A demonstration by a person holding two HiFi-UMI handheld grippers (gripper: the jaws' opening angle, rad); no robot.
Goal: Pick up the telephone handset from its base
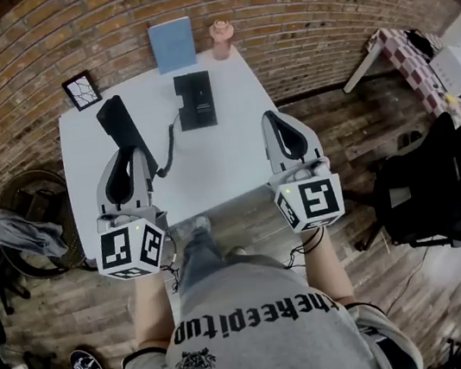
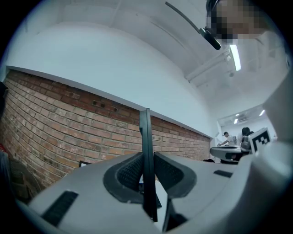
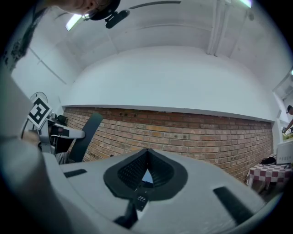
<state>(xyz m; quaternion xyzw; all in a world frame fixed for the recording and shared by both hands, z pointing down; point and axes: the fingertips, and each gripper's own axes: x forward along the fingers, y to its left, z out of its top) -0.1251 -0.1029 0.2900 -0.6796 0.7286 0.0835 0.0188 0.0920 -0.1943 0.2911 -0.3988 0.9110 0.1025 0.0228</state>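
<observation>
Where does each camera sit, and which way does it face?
Head view: on the person's head, facing down at the table and phone base; left gripper, right gripper, forearms show.
Left gripper view: rides that gripper, looks along jaws clamping the handset toward the brick wall.
Right gripper view: likewise, jaws together, empty.
Shared: all three show the handset.

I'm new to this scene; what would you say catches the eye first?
The black handset stands out, clamped in the left hand-held gripper above the left side of the white table. Its cord trails to the black base near the brick wall; the right hand-held gripper is shut and empty.
</observation>
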